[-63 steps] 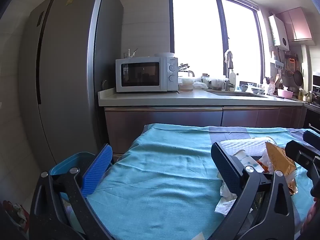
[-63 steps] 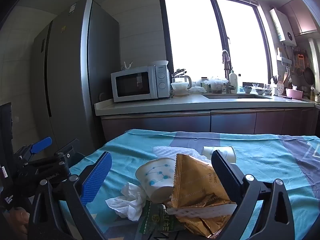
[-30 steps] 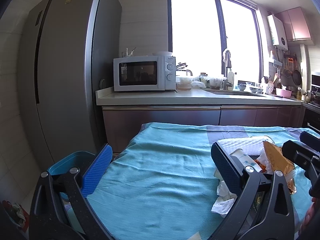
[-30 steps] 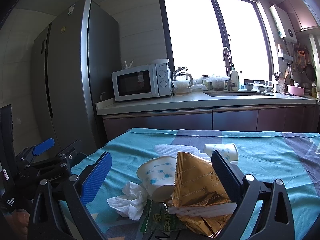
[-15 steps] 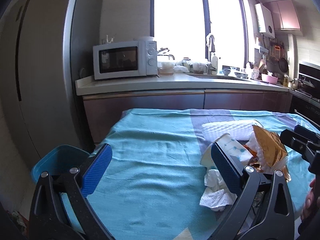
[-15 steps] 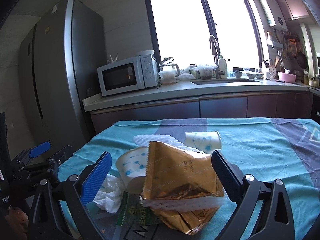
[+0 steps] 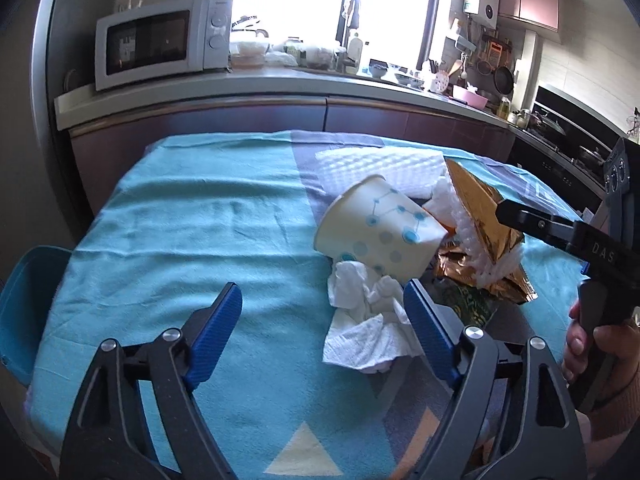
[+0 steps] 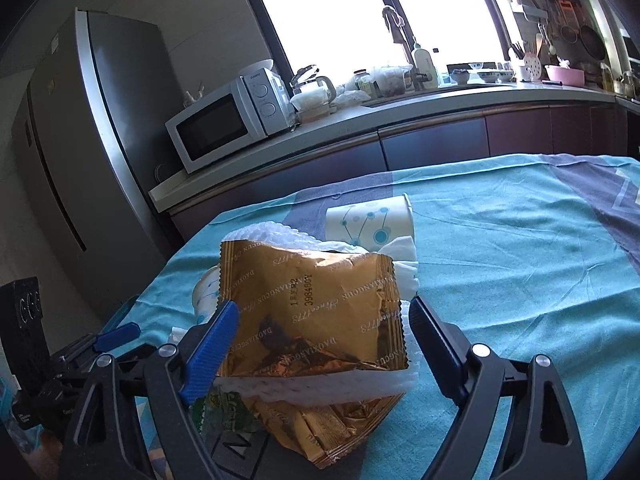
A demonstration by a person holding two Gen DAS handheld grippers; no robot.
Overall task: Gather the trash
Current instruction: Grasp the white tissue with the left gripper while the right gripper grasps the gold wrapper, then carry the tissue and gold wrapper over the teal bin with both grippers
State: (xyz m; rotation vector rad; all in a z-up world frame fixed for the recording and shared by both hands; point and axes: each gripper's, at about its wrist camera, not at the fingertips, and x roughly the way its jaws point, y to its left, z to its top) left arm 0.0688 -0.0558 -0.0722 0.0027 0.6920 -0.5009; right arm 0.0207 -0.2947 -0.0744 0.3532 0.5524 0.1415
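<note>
A pile of trash lies on the teal tablecloth. My left gripper hovers low over it, jaws closing. A crumpled white tissue lies between them, close to the right finger, and neither pad presses on it. Behind the tissue a dotted paper cup lies on its side. My right gripper straddles a gold snack wrapper resting on white foam netting. Its jaws are closing at the wrapper's edges without a clear squeeze. A second cup lies farther back.
A blue bin stands on the floor off the table's left edge. A green wrapper lies under the gold one. A white foam sheet lies behind the pile. A hand holds the right gripper. Kitchen counter and fridge stand beyond.
Both grippers have tipped downward and moved in closer to the trash pile. Their jaws have narrowed a little. The tissue now lies between the left fingers, the gold wrapper between the right.
</note>
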